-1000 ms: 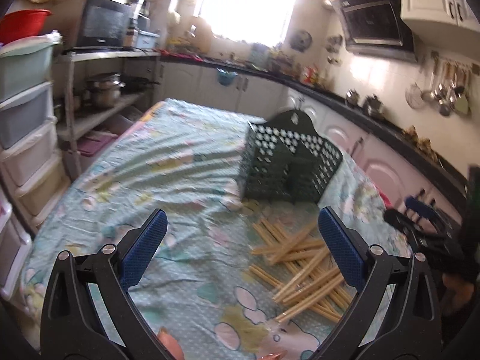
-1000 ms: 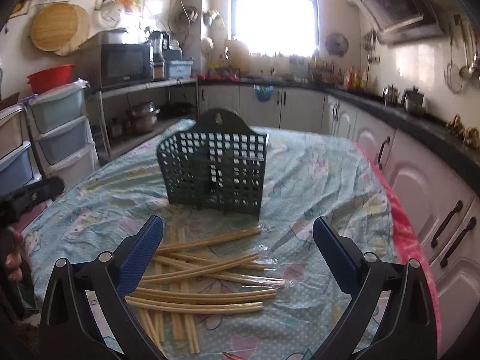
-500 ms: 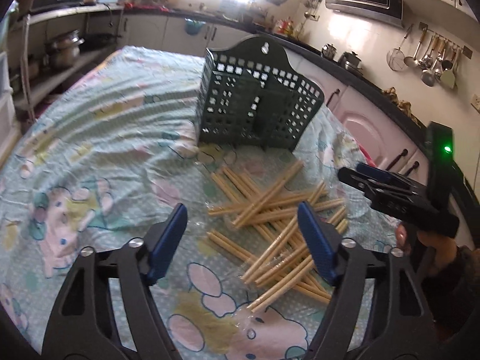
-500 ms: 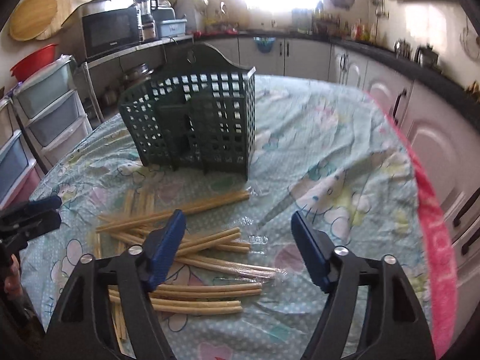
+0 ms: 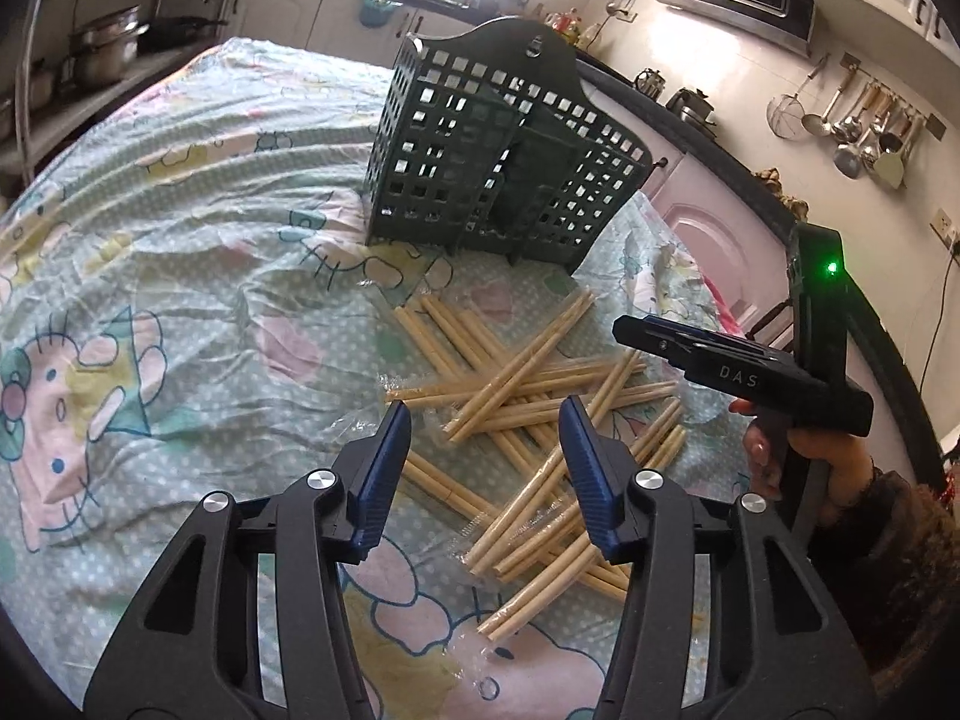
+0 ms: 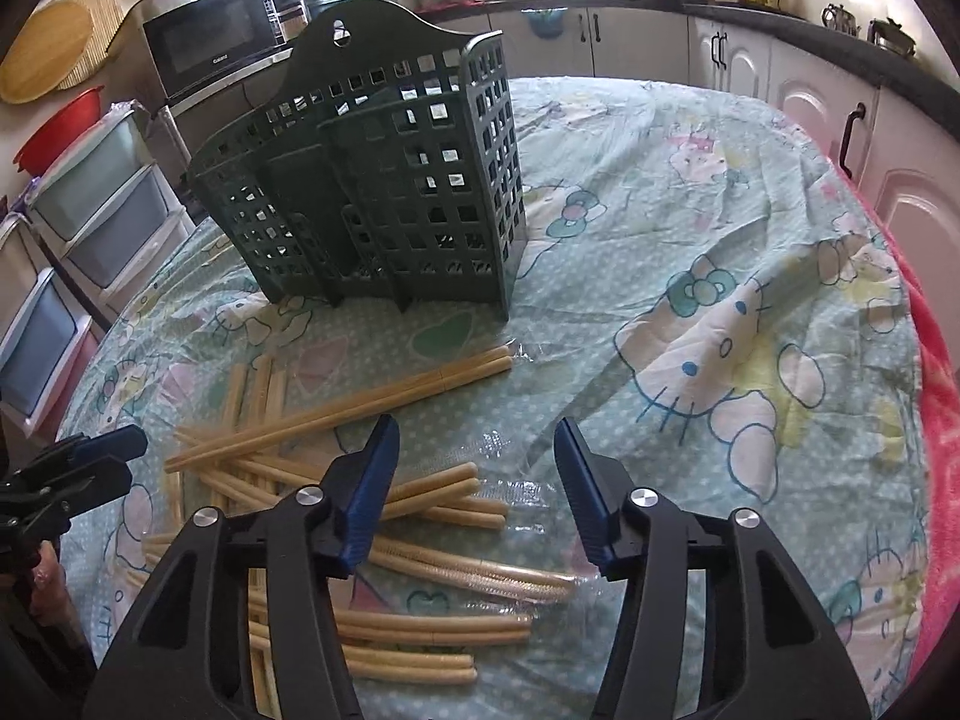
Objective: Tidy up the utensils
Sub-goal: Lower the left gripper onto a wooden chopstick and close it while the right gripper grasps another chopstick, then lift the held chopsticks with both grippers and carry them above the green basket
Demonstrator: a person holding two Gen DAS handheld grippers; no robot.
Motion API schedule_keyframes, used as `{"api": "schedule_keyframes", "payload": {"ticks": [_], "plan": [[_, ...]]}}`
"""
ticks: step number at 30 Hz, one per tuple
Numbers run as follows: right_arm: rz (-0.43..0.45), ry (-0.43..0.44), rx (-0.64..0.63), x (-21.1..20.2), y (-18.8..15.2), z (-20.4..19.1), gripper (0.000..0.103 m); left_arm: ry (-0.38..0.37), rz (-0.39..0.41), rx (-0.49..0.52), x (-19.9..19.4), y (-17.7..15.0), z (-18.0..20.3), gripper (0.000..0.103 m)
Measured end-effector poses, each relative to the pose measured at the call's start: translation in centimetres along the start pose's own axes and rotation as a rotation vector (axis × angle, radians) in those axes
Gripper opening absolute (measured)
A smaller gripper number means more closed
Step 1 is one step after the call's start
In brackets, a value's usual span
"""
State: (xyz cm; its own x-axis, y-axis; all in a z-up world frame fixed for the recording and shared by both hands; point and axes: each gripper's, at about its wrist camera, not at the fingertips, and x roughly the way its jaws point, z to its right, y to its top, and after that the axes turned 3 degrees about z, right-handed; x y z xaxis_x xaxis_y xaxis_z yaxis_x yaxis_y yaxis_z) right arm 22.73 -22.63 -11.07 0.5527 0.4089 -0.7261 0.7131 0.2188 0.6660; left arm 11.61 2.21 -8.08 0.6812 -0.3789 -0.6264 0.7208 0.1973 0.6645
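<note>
A dark green perforated utensil holder stands upright on the table; it also shows in the right wrist view. In front of it lies a loose pile of wrapped wooden chopsticks, also seen in the right wrist view. My left gripper is open and empty, just above the near side of the pile. My right gripper is open and empty over the pile's right side. The right gripper also shows in the left wrist view, and the left one at the left edge of the right wrist view.
The table wears a pale cartoon-print cloth with a red edge on the right. Plastic drawers, a microwave and kitchen counters surround the table.
Both grippers have moved down and forward toward the chopstick pile, and their jaws have narrowed from wide open to a smaller gap. The holder and chopsticks have not moved.
</note>
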Motion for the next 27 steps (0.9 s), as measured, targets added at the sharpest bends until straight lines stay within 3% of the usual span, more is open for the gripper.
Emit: {"api": "schedule_keyframes", "payload": {"ticks": [7, 15, 17, 21, 27], "plan": [[-0.016, 0.038, -0.029, 0.6, 0.2, 0.0, 0.045, -0.006, -0.034, -0.033, 1.2, -0.1, -0.6, 0.041], [-0.009, 0.045, -0.024, 0.6, 0.0, 0.3, 0.020, 0.013, -0.049, -0.050, 1.7, -0.4, -1.1, 0.023], [0.010, 0.042, -0.028, 0.2, 0.0, 0.3, 0.007, 0.015, -0.048, -0.053, 1.6, -0.5, -1.2, 0.018], [0.048, 0.047, -0.032, -1.0, 0.0, 0.1, 0.002, 0.014, -0.039, -0.048, 1.3, -0.5, -1.3, 0.008], [0.117, 0.064, -0.038, -3.3, 0.6, -0.6, 0.002, -0.010, 0.004, -0.026, 0.0, 0.2, -1.0, 0.004]]}}
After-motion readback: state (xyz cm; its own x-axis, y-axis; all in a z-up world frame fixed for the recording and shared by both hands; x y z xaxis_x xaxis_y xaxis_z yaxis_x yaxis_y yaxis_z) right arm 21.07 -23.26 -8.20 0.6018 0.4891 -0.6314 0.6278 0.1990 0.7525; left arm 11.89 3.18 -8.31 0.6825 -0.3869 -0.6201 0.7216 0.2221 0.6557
